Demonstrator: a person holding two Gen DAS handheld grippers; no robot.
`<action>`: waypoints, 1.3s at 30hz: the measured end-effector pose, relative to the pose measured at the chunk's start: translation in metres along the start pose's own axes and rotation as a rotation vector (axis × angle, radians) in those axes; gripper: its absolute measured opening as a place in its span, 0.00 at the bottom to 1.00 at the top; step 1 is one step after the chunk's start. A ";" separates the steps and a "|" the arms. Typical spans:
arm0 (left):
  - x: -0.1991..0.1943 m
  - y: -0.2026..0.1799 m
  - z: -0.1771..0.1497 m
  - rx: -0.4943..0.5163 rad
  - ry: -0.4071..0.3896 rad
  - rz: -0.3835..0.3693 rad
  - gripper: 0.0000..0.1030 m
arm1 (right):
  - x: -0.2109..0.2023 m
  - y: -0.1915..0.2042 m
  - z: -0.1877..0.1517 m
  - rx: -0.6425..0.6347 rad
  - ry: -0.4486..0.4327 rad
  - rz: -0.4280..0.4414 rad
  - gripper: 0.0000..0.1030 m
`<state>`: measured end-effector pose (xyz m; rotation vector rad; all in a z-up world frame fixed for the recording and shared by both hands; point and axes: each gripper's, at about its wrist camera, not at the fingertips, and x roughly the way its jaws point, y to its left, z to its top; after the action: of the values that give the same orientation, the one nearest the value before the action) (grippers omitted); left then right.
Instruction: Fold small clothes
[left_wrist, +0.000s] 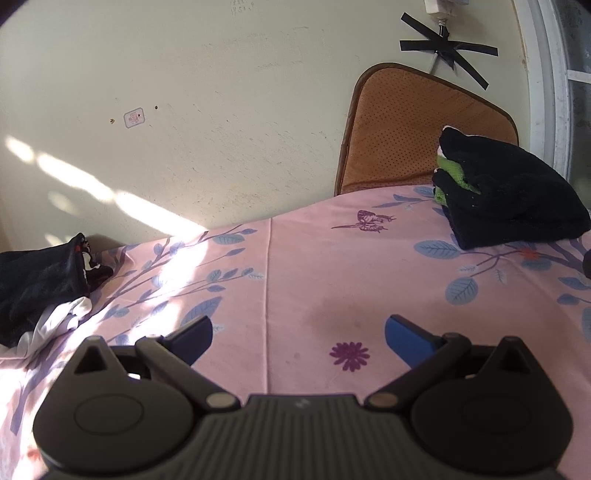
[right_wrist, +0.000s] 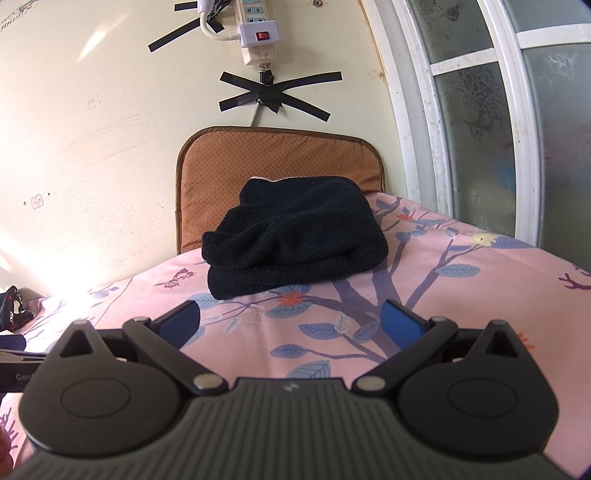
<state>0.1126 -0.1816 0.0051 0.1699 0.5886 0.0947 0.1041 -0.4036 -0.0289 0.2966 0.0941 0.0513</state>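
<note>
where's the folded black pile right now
The black pile sits centre in the right wrist view, at the far end of the pink sheet against the brown cushion; in the left wrist view it's at far right.

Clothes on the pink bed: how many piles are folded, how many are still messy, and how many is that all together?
Folded: 1, the black folded stack by the orange cushion, a green item peeking from it.
Messy: 1, the black and white heap at the left edge of the bedsheet.
Total: 2 piles.
</note>
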 end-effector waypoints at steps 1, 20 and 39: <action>0.000 0.000 0.000 0.000 0.000 -0.002 1.00 | 0.000 0.000 0.000 0.000 0.000 0.000 1.00; -0.002 -0.006 -0.001 0.027 0.015 -0.019 1.00 | 0.000 -0.001 0.000 0.000 0.000 0.003 1.00; -0.003 -0.009 -0.002 0.044 0.019 -0.026 1.00 | 0.001 -0.001 0.000 0.000 0.000 0.004 1.00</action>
<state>0.1098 -0.1905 0.0034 0.2043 0.6123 0.0578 0.1047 -0.4047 -0.0288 0.2970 0.0937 0.0549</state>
